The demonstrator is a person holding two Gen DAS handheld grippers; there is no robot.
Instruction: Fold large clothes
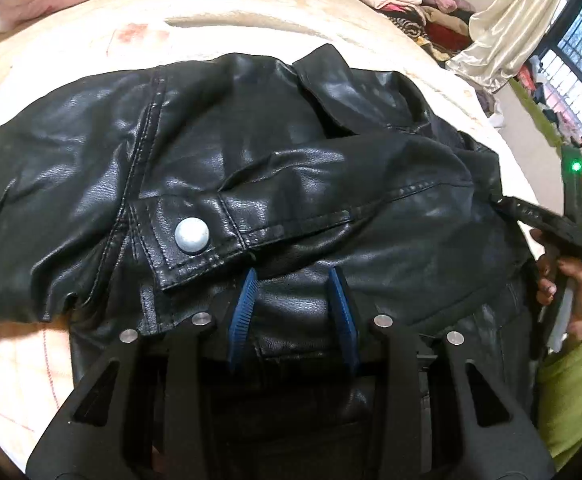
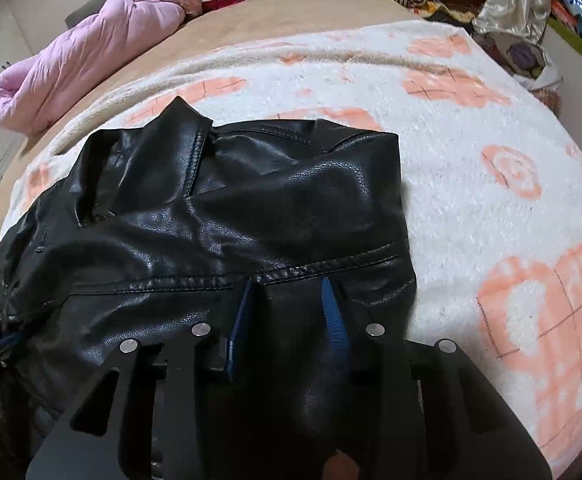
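Black glossy leather jacket (image 1: 275, 168) lies crumpled on white fleece blanket with peach flower print (image 2: 491, 168), spread over bed; cuff with round silver snap button (image 1: 191, 235) folded across jacket's middle; left claw (image 1: 293, 280) clamped on bunched leather fold at jacket's near edge, blue ribbed pads (image 1: 243, 312) pressing either side; right claw (image 2: 287, 288) likewise clamped on leather fold near jacket's right edge, just below stitched seam; person's hand (image 1: 575, 288) in green sleeve at right; pink quilted bedding (image 2: 71, 68) far left.
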